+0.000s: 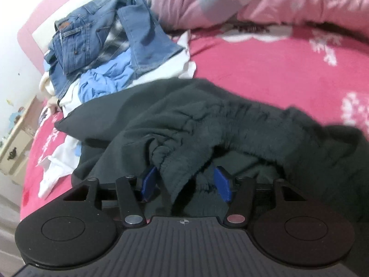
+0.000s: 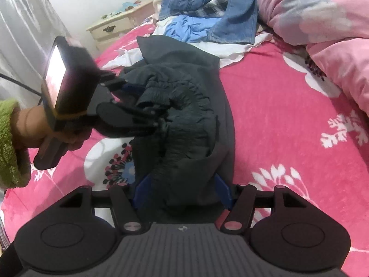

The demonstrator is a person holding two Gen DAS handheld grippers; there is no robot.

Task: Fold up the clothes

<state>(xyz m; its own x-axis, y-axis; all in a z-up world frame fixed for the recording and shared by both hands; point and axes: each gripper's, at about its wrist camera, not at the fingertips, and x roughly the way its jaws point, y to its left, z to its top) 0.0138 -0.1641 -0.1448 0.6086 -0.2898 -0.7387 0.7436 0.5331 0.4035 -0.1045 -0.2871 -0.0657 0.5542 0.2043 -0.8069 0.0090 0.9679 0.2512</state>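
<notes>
item: dark trousers (image 2: pixel 184 115), bunched on the pink bed (image 2: pixel 288 115). my left gripper (image 1: pixel 185 184) fingers clamp the gathered waistband; my right gripper (image 2: pixel 182 190) fingers grip its other end. risk: thick bunched cloth slips free when i spread it. long axis runs from waistband away toward the jeans pile (image 2: pixel 207 4).

- We record a home bedroom: a bed (image 2: pixel 288 115) under a pink floral sheet fills both views.
- A pink duvet (image 2: pixel 322 23) is bunched at its far edge.
- Past the far left corner, a cream nightstand (image 2: pixel 110 28).
- Unfolded jeans (image 1: pixel 92 39) are heaped there.
</notes>
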